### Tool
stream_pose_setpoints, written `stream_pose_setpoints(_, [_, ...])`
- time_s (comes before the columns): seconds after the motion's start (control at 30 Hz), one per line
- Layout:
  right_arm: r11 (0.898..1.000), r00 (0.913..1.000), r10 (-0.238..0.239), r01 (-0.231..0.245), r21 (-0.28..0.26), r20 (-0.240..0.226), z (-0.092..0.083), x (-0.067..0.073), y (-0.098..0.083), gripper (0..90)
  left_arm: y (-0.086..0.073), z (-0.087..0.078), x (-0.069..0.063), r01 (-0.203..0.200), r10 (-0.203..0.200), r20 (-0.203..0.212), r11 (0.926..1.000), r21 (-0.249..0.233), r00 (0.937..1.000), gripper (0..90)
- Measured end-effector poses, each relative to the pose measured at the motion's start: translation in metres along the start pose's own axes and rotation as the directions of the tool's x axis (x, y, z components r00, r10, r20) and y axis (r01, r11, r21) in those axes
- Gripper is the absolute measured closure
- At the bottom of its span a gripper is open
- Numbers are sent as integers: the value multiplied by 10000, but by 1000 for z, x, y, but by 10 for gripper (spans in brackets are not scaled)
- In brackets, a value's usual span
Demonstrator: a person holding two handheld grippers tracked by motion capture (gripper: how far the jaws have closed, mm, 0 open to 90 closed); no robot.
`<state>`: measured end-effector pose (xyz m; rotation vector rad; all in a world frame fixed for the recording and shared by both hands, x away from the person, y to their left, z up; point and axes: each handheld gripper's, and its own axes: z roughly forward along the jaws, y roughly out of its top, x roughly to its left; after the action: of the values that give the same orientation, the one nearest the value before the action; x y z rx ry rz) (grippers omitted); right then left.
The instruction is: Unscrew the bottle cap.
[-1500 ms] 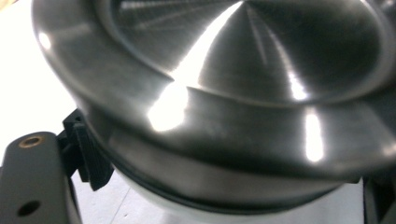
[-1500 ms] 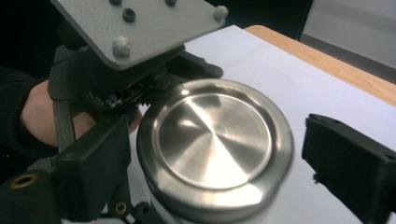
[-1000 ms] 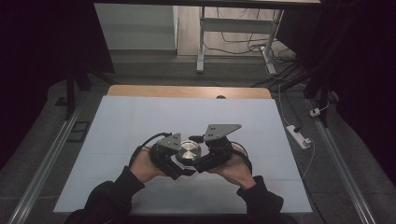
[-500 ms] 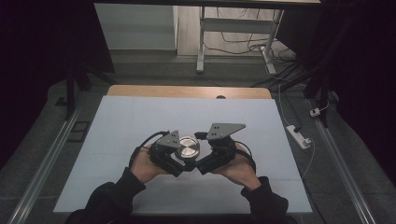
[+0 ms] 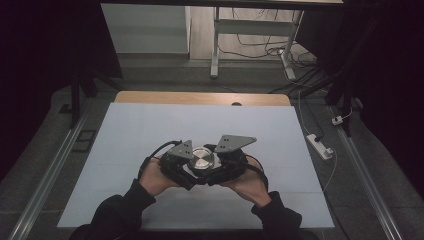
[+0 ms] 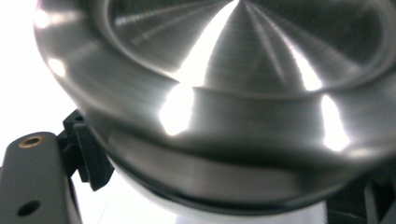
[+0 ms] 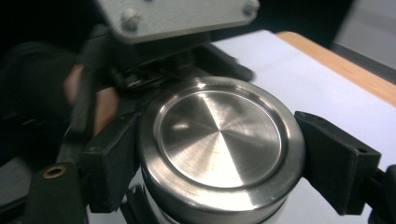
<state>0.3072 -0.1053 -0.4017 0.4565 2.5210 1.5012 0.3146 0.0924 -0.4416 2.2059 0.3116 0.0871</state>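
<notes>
High view: steel lid [image 5: 203, 158] between both tongs.

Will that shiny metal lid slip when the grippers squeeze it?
Probably a bit: the metal lid looks smooth and polished. It seems stiff, so it shouldn't bend. The right gripper clamps its round rim on both sides, which likely helps hold it.

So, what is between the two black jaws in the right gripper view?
A round steel lid lies between them, and both jaws press on its rim. They have just been closing. In the high view the lid sits between both tongs.
</notes>
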Motion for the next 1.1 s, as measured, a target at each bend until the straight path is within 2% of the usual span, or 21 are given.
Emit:
stream_pose_setpoints(0.07, [9998,9976,-173,171,-40,-676,-4,-2,1,179,1,-2,-2,-360,361,458,9993,-33,9983,155])
stream_pose_setpoints(0.13, [9989,9895,-461,449,-115,-1370,-8,-4,1,179,2,-4,-4,-735,744,944,9972,-130,9928,155])
stream_pose_setpoints(0.2, [9974,9734,-719,683,-240,-2174,-12,-6,0,178,3,-5,-8,-1175,1199,1373,9928,-253,9832,155])
stream_pose_setpoints(0.27, [9930,9531,-1156,1035,-578,-2796,-15,-7,-1,177,4,-5,-11,-1380,1435,1669,9895,-441,9755,155])
stream_pose_setpoints(0.3, [9922,9461,-1203,1043,-685,-3009,-16,-7,-2,176,5,-5,-12,-1415,1474,1669,9888,-464,9749,155])
stream_pose_setpoints(0.33, [9917,9432,-1239,1073,-702,-3081,-16,-8,-2,174,5,-5,-12,-1367,1423,1579,9895,-462,9771,155])
stream_pose_setpoints(0.37, [9914,9464,-1255,1084,-733,-2977,-18,-7,-1,165,5,-6,-11,-1269,1323,1430,9908,-468,9808,155])
stream_pose_setpoints(0.4, [9909,9532,-1277,1105,-772,-2740,-19,-7,0,137,5,-6,-10,-1108,1154,1188,9929,-442,9862,155])
stream_pose_setpoints(0.43, [9922,9622,-1168,1021,-721,-2459,-21,-6,2,115,5,-7,-9,-907,939,881,9951,-393,9917,155])
stream_pose_setpoints(0.5, [9937,9796,-1055,974,-550,-1711,-25,-4,6,99,4,-7,-6,-528,534,216,9983,-262,9983,155])
stream_pose_setpoints(0.57, [9958,9899,-863,820,-418,-1126,-26,-2,9,88,3,-6,-3,-25,18,-385,9998,-185,9993,155])
stream_pose_setpoints(0.63, [9984,9979,-498,486,-290,-416,-24,1,11,88,2,-3,-2,268,-270,-951,9996,-27,9951,155])
stream_pose_setpoints(0.67, [9990,9992,-404,403,-215,-74,-22,3,12,89,2,-3,-2,268,-270,-951,9996,-27,9951,155])
stream_pose_setpoints(0.7, [9995,9991,-300,304,-113,302,-20,5,12,90,2,-1,-1,324,-294,-1222,9992,227,9921,155])
stream_pose_setpoints(0.73, [9998,9979,-223,222,21,614,-17,6,12,90,2,0,-1,377,-344,-1264,9990,245,9914,155])
stream_pose_setpoints(0.87, [9998,9931,32,-56,196,1169,-7,11,10,96,4,4,-4,356,-306,-1314,9987,362,9909,155])
stream_pose_setpoints(0.9, [9998,9931,32,-56,196,1169,-7,11,10,96,4,4,-4,356,-306,-1314,9987,362,9909,155])
stream_pose_setpoints(0.97, [9996,9919,111,-145,260,1262,-3,10,7,159,5,5,-6,281,-234,-1243,9989,367,9920,155])
stream_pose_setpoints(1.1, [9997,9952,47,-72,253,975,-4,10,7,179,6,3,-7,104,-65,-948,9991,405,9955,155])
